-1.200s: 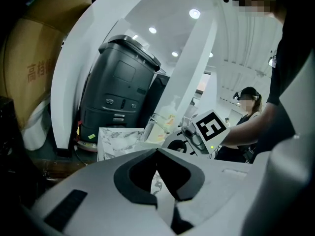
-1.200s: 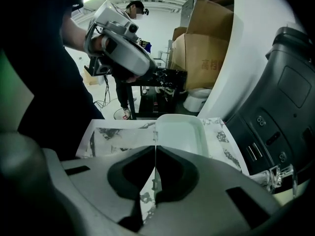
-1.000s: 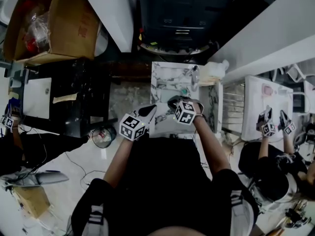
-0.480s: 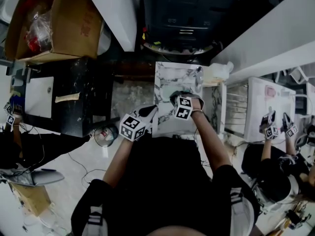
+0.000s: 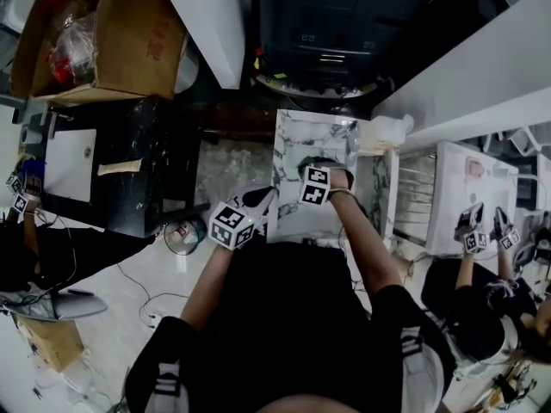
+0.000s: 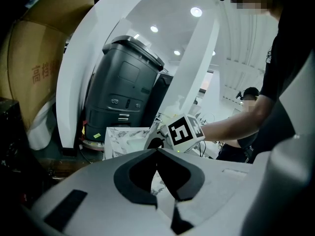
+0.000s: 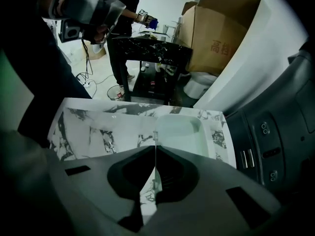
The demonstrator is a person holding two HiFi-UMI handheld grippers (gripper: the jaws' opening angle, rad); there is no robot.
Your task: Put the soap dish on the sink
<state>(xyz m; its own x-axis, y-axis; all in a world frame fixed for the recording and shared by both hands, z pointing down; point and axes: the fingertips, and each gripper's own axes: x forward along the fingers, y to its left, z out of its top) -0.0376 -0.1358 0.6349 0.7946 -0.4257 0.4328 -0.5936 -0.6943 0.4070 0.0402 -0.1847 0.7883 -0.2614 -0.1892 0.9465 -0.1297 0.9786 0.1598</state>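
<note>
right tongs point(image 7: 155, 148) pressed almost shut, pinching the thin left rim of the soap dish point(image 7: 181, 132); dish is low over the marbled sink surface point(image 7: 98, 127), can't tell if it's touching; left tongs point(image 6: 157, 150) pressed together, empty; dish looks light, rigid, glossy plastic, so probably slippery; a rim pinch may let it pivot; mid-wall grip would be steadier

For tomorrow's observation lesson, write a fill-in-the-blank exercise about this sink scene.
1. The soap dish is pale ___.
2. The sink has a ___ pattern.
3. The right tool is shut on the ___.
4. The left tool holds ___.
Missing words: green; marble; soap dish; nothing.
</note>
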